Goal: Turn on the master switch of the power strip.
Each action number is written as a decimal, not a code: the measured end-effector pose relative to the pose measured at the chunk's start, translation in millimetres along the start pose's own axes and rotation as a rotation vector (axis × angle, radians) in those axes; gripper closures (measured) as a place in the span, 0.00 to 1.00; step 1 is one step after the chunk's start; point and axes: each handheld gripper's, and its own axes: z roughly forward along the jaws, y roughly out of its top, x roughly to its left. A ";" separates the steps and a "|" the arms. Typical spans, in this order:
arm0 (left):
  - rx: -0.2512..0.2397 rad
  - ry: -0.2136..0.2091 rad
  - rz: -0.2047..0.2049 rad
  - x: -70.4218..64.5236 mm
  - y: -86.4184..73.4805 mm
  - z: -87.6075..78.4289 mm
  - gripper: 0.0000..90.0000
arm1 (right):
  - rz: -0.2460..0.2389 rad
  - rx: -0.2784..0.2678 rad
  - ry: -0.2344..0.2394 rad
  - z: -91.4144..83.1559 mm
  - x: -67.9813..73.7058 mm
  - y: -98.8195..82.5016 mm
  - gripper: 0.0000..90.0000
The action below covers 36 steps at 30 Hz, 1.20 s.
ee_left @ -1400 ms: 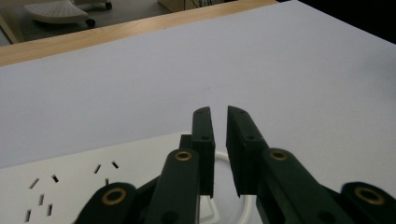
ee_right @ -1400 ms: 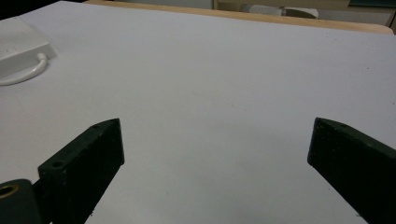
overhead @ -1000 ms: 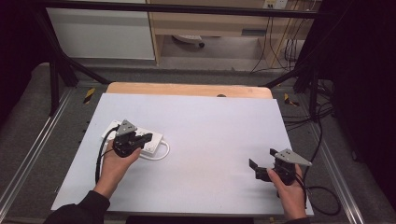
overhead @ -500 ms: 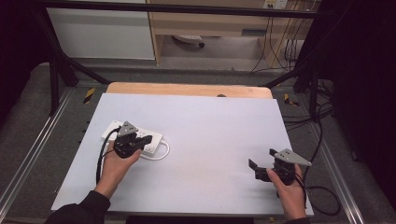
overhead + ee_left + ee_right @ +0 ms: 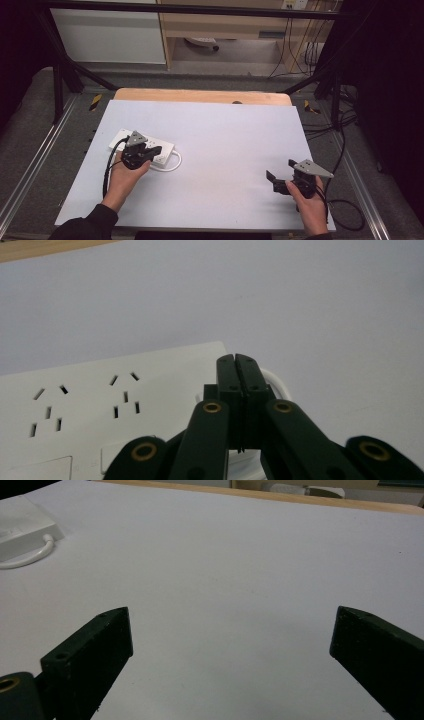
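Power strip (image 5: 142, 146) at left-centre of the desk (image 5: 225, 150) under the closed, empty left gripper (image 5: 235, 370); right gripper (image 5: 230, 635) open, idle; strip looks rigid, light, smooth plastic, best pinched across its narrow sides.

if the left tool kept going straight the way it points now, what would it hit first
Probably the white plastic power strip: the left tool, jaws shut, hangs low over its end by the looped white cable, aimed forward and slightly down. If it clears that edge, it meets the pale grey table sheet; depth is unclear.
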 end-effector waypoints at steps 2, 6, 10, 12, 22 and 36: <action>0.004 0.000 0.000 0.4 -0.9 0.8 1.00 | 0.001 0.001 0.001 -0.1 0.0 0.0 0.04; 0.012 -0.003 -0.003 0.8 -2.5 2.7 1.00 | 0.001 0.000 0.000 -0.1 -0.1 0.1 0.04; 0.023 -0.002 0.004 0.0 -3.6 5.2 1.00 | 0.001 0.001 0.001 0.0 -0.1 0.1 0.04; 0.027 0.001 0.003 0.7 -4.1 6.8 1.00 | 0.000 0.001 0.001 -0.1 -0.1 0.2 0.04; 0.046 0.005 0.009 0.5 -6.3 12.0 1.00 | 0.001 0.001 0.003 -0.4 -0.2 0.1 0.04; 0.061 0.007 0.016 -0.3 -7.2 15.7 1.00 | 0.001 0.000 0.003 -0.4 -0.7 0.0 0.04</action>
